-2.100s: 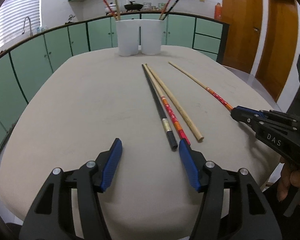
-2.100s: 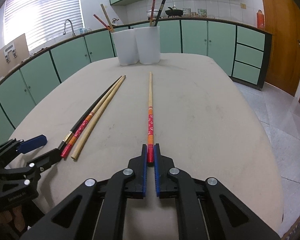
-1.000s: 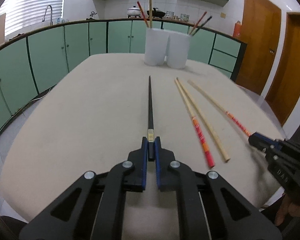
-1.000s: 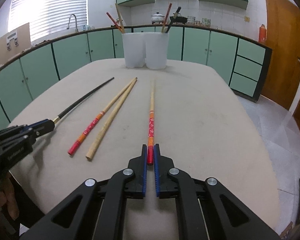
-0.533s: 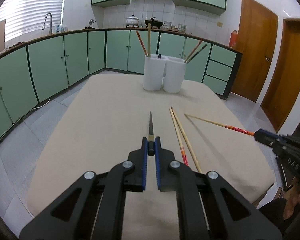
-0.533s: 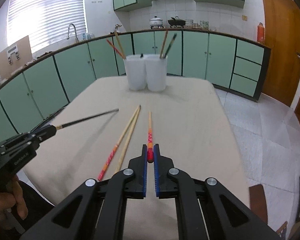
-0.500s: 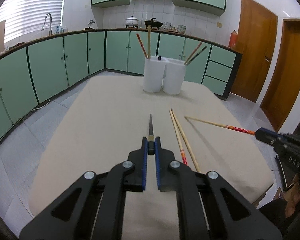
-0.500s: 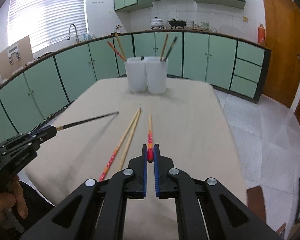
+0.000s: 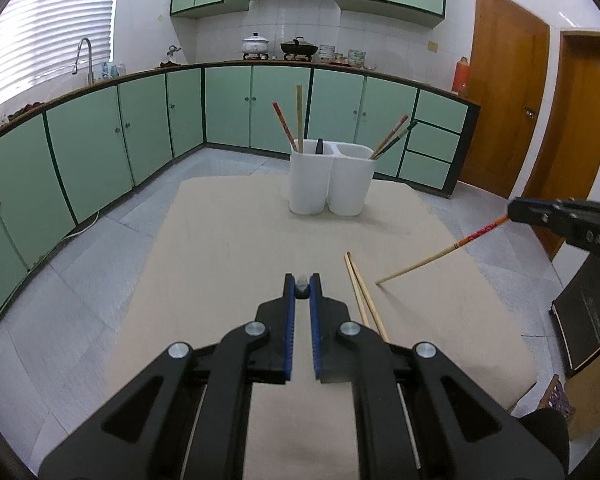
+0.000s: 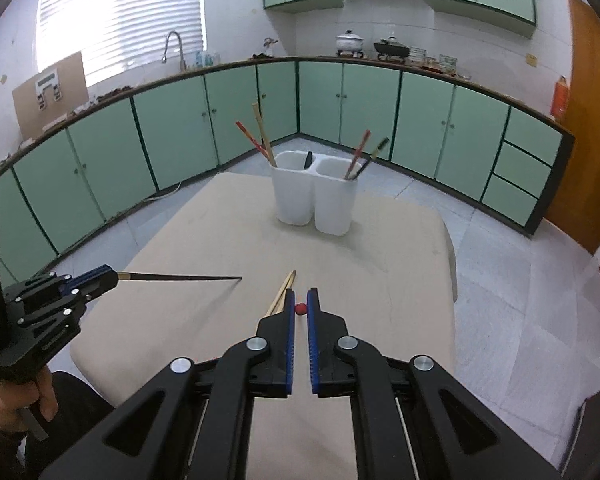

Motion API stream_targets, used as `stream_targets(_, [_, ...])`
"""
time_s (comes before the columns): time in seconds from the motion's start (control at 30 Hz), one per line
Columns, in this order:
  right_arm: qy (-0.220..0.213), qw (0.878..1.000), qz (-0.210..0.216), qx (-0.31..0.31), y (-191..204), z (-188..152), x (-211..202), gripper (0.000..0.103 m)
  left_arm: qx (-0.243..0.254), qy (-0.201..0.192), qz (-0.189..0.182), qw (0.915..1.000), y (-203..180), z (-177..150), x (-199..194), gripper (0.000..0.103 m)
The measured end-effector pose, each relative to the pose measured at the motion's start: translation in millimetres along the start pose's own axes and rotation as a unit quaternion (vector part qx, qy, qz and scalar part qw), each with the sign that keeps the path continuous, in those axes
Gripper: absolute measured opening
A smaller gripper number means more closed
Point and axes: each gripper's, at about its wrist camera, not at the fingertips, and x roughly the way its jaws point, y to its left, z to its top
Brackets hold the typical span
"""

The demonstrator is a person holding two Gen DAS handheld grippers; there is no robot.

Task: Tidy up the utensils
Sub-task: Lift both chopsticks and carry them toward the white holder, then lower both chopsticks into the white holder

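Note:
My left gripper (image 9: 301, 289) is shut on a black chopstick (image 10: 180, 277), seen end-on in its own view and held high over the beige table (image 9: 236, 256). My right gripper (image 10: 300, 307) is shut on a red-patterned chopstick (image 9: 440, 254), whose thin tip slants down toward the table. Two more chopsticks (image 9: 362, 296) lie side by side on the table between the grippers. A white two-compartment holder (image 9: 330, 176) stands at the table's far end with several chopsticks leaning in it.
Green cabinets (image 9: 100, 148) run along the walls past the table. Tiled floor (image 10: 520, 300) shows on both sides of the table. Wooden doors (image 9: 508, 104) stand at the right. A person's hand (image 10: 16, 404) grips the left tool's handle.
Both grippers have risen well above the table, each carrying its chopstick off the surface. The table and holder now look smaller and farther below.

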Motion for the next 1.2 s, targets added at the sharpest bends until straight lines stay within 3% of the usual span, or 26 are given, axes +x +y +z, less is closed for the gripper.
stream_targets(0.53, [0.046, 0.998, 0.008, -0.036, 0.9, 66.9, 26.3, 0.006, 0.037, 0.016, -0.016, 0.9991, -5.8, 49.3, 10.7, 0.006])
stream_targets(0.97, [0.053, 0.998, 0.015, -0.039, 1.4, 100.6, 13.1, 0.006, 0.042, 0.036, -0.043, 0.9975, -5.1, 95.5, 10.6, 0.006])
stream_targets(1.2, [0.047, 0.998, 0.016, -0.032, -3.6, 126.6, -1.7, 0.006, 0.046, 0.022, -0.046, 0.9976, -4.3, 137.3, 4.9, 0.006])
